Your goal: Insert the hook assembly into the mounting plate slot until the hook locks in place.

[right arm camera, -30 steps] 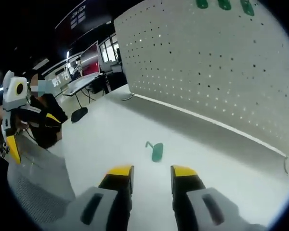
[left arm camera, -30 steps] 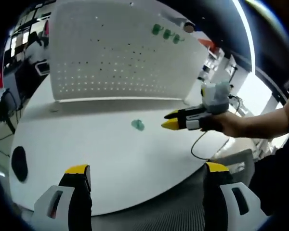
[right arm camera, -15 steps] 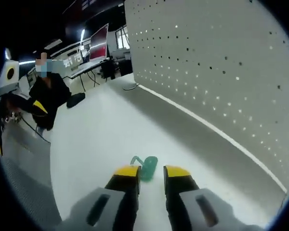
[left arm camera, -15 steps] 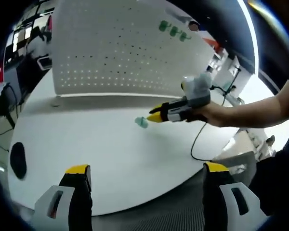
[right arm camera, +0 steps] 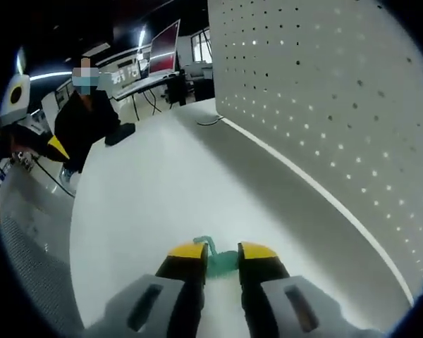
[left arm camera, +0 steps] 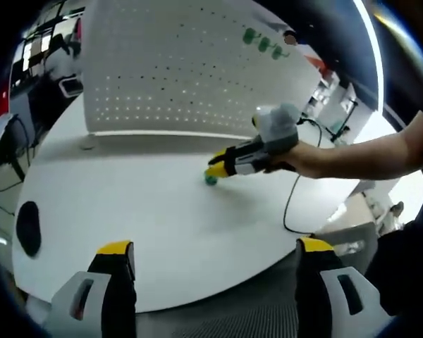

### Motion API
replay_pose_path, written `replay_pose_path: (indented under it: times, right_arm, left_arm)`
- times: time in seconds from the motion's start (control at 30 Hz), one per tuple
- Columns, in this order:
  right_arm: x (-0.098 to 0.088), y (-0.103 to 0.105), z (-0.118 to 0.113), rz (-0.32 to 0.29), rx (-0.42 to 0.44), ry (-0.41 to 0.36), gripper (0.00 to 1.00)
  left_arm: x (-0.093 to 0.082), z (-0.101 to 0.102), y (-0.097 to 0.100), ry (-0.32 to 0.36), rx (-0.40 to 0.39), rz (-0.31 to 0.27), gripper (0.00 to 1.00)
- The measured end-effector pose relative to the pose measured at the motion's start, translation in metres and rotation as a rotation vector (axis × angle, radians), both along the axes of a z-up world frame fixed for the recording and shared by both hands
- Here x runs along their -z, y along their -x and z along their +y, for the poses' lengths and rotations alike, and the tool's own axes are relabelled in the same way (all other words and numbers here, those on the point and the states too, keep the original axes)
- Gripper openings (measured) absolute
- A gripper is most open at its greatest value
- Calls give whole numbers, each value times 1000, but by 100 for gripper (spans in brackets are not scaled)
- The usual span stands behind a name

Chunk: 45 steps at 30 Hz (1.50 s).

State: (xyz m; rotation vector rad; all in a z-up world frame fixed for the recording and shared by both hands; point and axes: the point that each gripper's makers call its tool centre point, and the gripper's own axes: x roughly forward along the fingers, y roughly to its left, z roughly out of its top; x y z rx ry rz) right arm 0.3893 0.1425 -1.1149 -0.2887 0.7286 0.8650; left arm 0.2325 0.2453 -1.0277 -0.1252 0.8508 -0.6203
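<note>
White tabletop [left arm camera: 127, 225] spreads out under both grippers, and a big white board full of little holes [left arm camera: 176, 70] stands up at its far side. Three green hooks [left arm camera: 262, 44] already hang near the top of that board.

On the table lies the small green hook [right arm camera: 222, 259]. It sits right between the two yellow tips of the right gripper [right arm camera: 221, 255], so it is straight ahead of that gripper and very close. The tips stand on each side of it with only a small gap, but the pictures do not show if they squeeze it yet. The thin curled end of the hook pokes out past the left tip, so the hook lies crosswise to the jaws.

From the other side, the right gripper [left arm camera: 215, 171] reaches over the green hook [left arm camera: 211, 179], with a person's hand [left arm camera: 303, 156] holding it.

The left gripper [left arm camera: 211, 264] is well apart from the hook. Its jaws stand wide apart and hold nothing. So the right gripper is the nearer one and looks ready to pinch the hook, then carry it to the board beyond.
</note>
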Motion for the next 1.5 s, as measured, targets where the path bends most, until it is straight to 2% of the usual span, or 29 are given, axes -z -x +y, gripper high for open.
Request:
replay_pose_path:
  times: [0.37, 0.43, 0.53, 0.83, 0.93, 1.23, 1.5]
  right_arm:
    - [-2, -7, 21, -4, -89, -5, 7]
    - [0, -8, 20, 9, -74, -2, 5]
    - [-1, -6, 21, 54, -37, -43, 2]
    - [-9, 1, 19, 96, 14, -90, 0]
    - [-14, 1, 17, 84, 22, -92, 0]
    - [-48, -8, 6, 20, 113, -146, 0]
    - [-100, -3, 1, -65, 208, -260, 0]
  left_arm:
    - [1, 1, -1, 4, -6, 6, 95]
    - [1, 1, -1, 4, -7, 6, 95]
    - [0, 2, -2, 5, -10, 4, 95]
    - [-2, 1, -5, 8, -8, -7, 95]
    - [-6, 1, -7, 9, -7, -17, 95]
    - [-16, 0, -6, 11, 1, -47, 95]
    - [-32, 0, -14, 9, 1, -95, 96]
